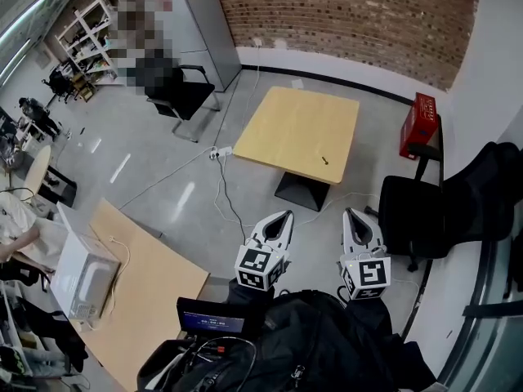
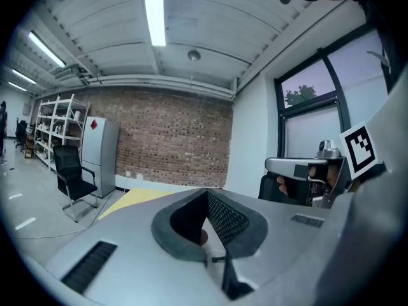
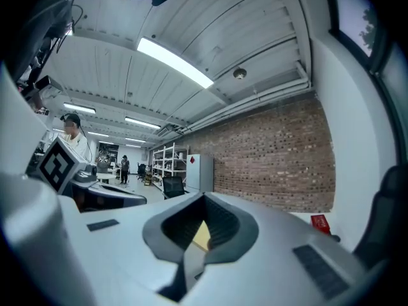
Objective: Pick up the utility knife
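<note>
The utility knife (image 1: 324, 160) is a small dark object lying near the front right edge of a square wooden table (image 1: 286, 129) across the floor. My left gripper (image 1: 284, 216) and right gripper (image 1: 350, 212) are held side by side well short of the table, both pointing towards it. Each has its jaws together with nothing between them. In the left gripper view the jaws (image 2: 207, 193) meet, with the yellow table (image 2: 137, 199) beyond them. The right gripper view shows the same closed jaws (image 3: 204, 197), and a sliver of table (image 3: 201, 234) is visible through them.
A black office chair (image 1: 421, 211) and a red box (image 1: 422, 125) stand right of the table. Another chair (image 1: 184, 92) and a grey cabinet (image 1: 200, 23) are at the back left. White cables and a power strip (image 1: 221, 151) cross the floor. A second table (image 1: 139, 300) is at lower left.
</note>
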{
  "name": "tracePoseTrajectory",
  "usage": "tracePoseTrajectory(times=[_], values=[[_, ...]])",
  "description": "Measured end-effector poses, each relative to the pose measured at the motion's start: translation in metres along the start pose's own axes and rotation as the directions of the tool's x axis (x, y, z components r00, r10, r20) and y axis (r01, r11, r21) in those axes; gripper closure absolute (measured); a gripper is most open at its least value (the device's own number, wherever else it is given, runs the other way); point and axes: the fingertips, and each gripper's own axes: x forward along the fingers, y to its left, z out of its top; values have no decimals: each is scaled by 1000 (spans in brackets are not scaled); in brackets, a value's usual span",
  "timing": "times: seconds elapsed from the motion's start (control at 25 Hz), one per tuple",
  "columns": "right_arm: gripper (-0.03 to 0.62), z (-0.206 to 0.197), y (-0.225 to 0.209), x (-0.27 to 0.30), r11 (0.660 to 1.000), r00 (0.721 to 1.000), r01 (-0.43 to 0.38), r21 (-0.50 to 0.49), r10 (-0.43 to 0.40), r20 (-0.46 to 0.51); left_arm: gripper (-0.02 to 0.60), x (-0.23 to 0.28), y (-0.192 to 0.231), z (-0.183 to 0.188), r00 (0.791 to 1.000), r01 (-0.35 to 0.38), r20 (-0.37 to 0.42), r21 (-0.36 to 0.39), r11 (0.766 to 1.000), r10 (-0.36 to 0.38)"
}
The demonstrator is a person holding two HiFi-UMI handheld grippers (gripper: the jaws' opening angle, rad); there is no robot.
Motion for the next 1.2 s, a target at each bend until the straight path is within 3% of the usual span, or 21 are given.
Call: tracePoseTrajectory(times=[0.6,0.92,1.2], values=[[589,-40,-11,-17,995,996,-46,86,53,-78,581,1,-27,-40,995,-25,-95,-15,1000,24],[590,-41,-20,14,997,996,-25,79,32,-87,581,36,-10,-37,995,4,-95,-3,1000,-4],[589,-23,-35,66,999,997,13,48,-9,-71,581,81,26,-11,997,47,-55,-6,999,-48]])
